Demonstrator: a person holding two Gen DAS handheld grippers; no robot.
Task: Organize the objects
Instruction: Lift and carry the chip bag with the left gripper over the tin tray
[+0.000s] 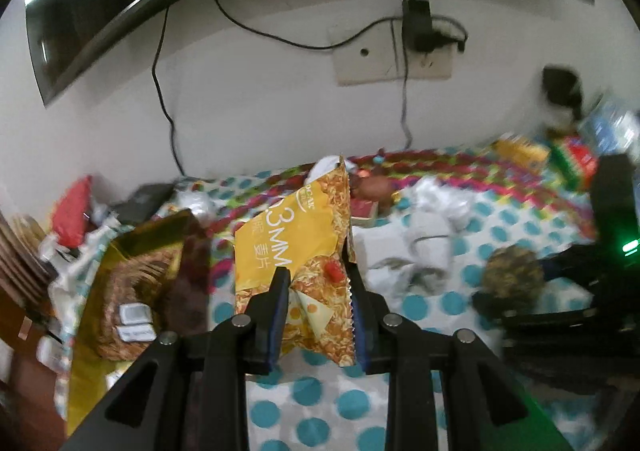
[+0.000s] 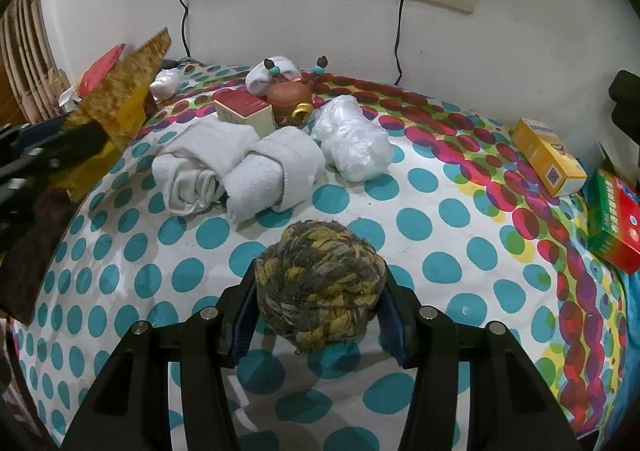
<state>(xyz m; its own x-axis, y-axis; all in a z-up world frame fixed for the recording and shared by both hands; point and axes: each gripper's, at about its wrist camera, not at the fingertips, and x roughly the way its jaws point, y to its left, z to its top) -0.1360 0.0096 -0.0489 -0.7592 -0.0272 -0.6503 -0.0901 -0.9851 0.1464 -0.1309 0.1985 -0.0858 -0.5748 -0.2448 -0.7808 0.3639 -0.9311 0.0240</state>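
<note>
Now both our tongs are loaded.
Left tongs pinch the snack bag; right tongs clamp the rope ball, towels at eleven o'clock.

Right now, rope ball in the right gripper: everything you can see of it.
The rope ball is a knotted sphere of thick braided cord, yellow, grey and dark strands, frayed and fuzzy. It sits between the right gripper pads, which press on both its sides, above the dotted tablecloth. Whether its underside touches the cloth is unclear.
</note>
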